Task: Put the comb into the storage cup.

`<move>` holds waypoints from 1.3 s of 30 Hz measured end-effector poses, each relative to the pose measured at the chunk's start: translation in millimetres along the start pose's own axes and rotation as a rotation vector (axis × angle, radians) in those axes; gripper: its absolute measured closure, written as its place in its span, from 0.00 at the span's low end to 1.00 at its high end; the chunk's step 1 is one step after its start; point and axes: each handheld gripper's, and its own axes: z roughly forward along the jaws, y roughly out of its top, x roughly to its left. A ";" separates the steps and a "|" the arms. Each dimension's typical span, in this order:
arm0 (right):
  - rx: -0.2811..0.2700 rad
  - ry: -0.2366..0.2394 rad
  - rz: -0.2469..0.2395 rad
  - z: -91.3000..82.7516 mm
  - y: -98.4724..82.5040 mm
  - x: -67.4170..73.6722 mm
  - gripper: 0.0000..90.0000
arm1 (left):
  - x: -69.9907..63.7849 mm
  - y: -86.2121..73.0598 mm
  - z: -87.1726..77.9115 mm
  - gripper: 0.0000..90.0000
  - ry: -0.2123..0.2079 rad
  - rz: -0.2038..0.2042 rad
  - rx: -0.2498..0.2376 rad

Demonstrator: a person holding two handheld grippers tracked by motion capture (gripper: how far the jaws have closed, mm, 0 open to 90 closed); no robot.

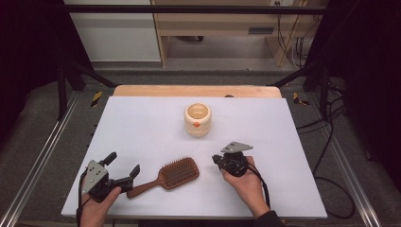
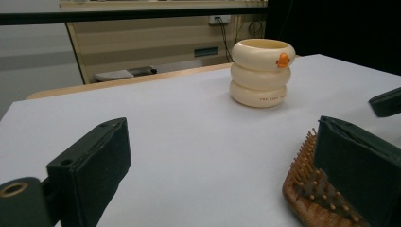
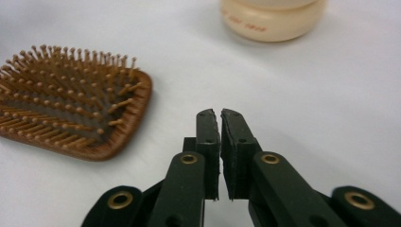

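Brown wooden paddle hairbrush [image 1: 172, 175] lies bristles-up at lower centre of the white surface [image 1: 142, 127], handle toward lower left. Left hand-held gripper [image 1: 122, 169], lower left, stands released with jaws wide, just beside the handle. Right hand-held gripper [image 1: 218, 160], right of the brush, is nearly clenched, empty. Cream ringed ceramic cup [image 1: 197, 119] stands at upper centre.

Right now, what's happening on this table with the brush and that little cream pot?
A person holds a gripper in each hand over a white table. The left gripper is open beside the handle of a wooden hairbrush, which lies bristles up. The right gripper is nearly shut on nothing, to the brush's right. The cream ringed pot stands upright farther back, untouched.
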 end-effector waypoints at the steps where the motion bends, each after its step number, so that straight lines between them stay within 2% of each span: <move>1: -0.011 -0.004 0.012 -4.3 -1.6 -3.8 0.92 | 0.0 0.0 -0.2 0.05 0.000 -0.002 0.001; 5: -0.071 -0.015 0.031 -19.8 -9.5 -17.3 0.82 | -1.6 0.7 1.2 0.05 0.001 -0.001 0.023; 9: -0.108 -0.026 0.034 -31.4 -16.6 -26.6 0.64 | -4.5 3.1 8.3 0.05 -0.003 -0.008 0.060; 11: -0.121 -0.038 0.037 -37.5 -17.9 -30.9 0.53 | -7.5 8.7 10.4 0.05 -0.022 0.010 0.069; 13: -0.147 -0.046 0.034 -44.2 -18.0 -35.1 0.46 | -10.9 16.0 11.0 0.05 -0.039 0.039 0.085; 16: -0.195 -0.087 0.022 -55.4 -17.6 -41.1 0.33 | -14.6 26.7 12.6 0.05 -0.045 0.077 0.141; 18: -0.229 -0.117 0.024 -62.0 -17.4 -45.8 0.22 | -15.1 33.0 15.1 0.05 -0.064 0.077 0.168; 21: -0.264 -0.153 0.039 -69.9 -17.8 -53.5 0.11 | -15.3 41.5 19.4 0.05 -0.086 0.075 0.192; 23: -0.290 -0.173 0.033 -73.9 -19.1 -56.4 0.09 | -16.4 46.1 22.3 0.06 -0.099 0.079 0.216; 24: -0.293 -0.181 0.021 -75.3 -19.9 -57.3 0.08 | -17.3 48.3 23.5 0.07 -0.105 0.084 0.230; 26: -0.294 -0.201 0.029 -77.5 -21.0 -58.4 0.09 | -19.2 52.9 25.3 0.08 -0.119 0.089 0.248; 29: -0.308 -0.176 0.001 -81.6 -25.2 -60.6 0.08 | -23.7 59.0 27.7 0.08 -0.130 0.107 0.296; 30: -0.316 -0.168 -0.002 -83.0 -26.0 -61.0 0.08 | -26.4 61.6 28.5 0.07 -0.137 0.101 0.318; 32: -0.329 -0.163 -0.013 -86.6 -27.6 -60.7 0.08 | -30.8 65.6 29.0 0.07 -0.145 0.109 0.337; 35: -0.337 -0.162 -0.018 -88.6 -29.9 -60.0 0.09 | -37.9 69.8 30.0 0.07 -0.135 0.136 0.362; 39: -0.340 -0.166 -0.011 -89.8 -33.0 -58.1 0.09 | -41.6 68.2 32.7 0.07 -0.151 0.103 0.411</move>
